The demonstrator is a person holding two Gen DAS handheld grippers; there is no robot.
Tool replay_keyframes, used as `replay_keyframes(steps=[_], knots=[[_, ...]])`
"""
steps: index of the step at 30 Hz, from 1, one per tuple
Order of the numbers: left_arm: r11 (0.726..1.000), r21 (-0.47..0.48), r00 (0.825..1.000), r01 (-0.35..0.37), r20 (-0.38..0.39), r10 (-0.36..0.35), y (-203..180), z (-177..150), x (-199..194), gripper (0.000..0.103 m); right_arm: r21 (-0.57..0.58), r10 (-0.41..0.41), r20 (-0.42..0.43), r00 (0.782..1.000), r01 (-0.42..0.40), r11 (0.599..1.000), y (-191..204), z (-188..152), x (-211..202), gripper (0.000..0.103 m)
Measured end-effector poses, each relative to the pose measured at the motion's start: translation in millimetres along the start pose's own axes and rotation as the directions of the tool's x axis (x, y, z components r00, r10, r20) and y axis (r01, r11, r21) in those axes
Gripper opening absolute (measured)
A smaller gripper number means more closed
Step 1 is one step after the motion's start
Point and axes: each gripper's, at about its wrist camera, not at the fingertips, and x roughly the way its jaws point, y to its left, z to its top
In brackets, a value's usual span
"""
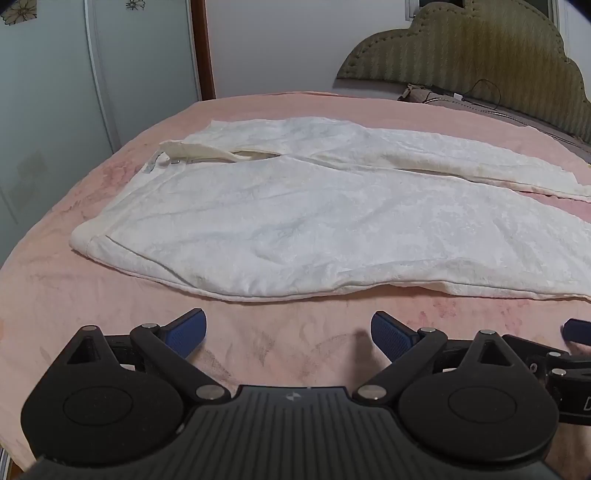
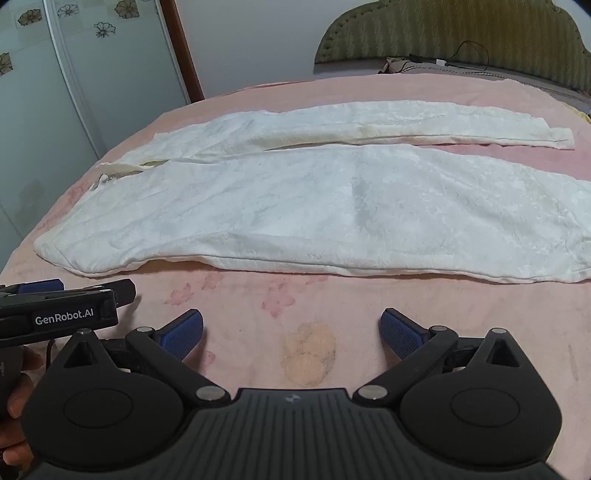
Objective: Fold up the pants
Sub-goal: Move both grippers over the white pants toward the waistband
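White pants (image 1: 314,221) spread flat on pink bedspread (image 1: 258,354), straight ahead of both grippers, waistband off to left, legs running out to right. Laid out full length, prob. so seams + edges can be lined up before any fold. Far leg (image 2: 388,125) parted from near leg (image 2: 351,206) by thin strip of pink, so first fold likely leg over leg.

Left gripper (image 1: 288,332): blue pads wide apart, nothing between, hovering just short of near hem edge, not touching cloth. Right gripper (image 2: 291,332): same, pads apart, empty, close beside left one, which shows at lower left in right wrist view. Both held low + near cloth edge, seemingly ready to pinch near leg's edge at two pts.

Padded headboard (image 2: 461,33) far ahead, w/ cable (image 2: 469,55) at its foot; wardrobe doors (image 1: 48,92) ahead-left.
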Motion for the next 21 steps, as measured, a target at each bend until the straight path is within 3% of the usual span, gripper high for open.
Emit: replay_keyframes(steps=[5,12,17,21], knots=[[1.000,0.000,1.000,0.000,-0.011,0.000,-0.3,-0.7,2.3,0.098,-0.073,-0.086,0.055,0.995,0.090,0.993,7.8,-0.9,-5.6,0.103],[1.000,-0.023,0.998,0.013,-0.065,-0.015,1.7,-5.1,14.1,0.099,-0.036,-0.056,0.000,0.998,0.056,0.998,-2.1,-7.5,18.1,0.103],[0.999,-0.039,0.997,0.011,-0.076,-0.014,4.6,-8.8,17.9,0.103,-0.114,-0.129,-0.021,0.991,0.126,0.985,9.6,-8.6,16.2,0.103],[0.999,-0.035,0.998,0.010,-0.066,-0.012,4.1,-11.5,17.5,0.103,-0.116,-0.133,-0.002,0.991,0.132,0.984,11.4,-11.8,16.2,0.103]])
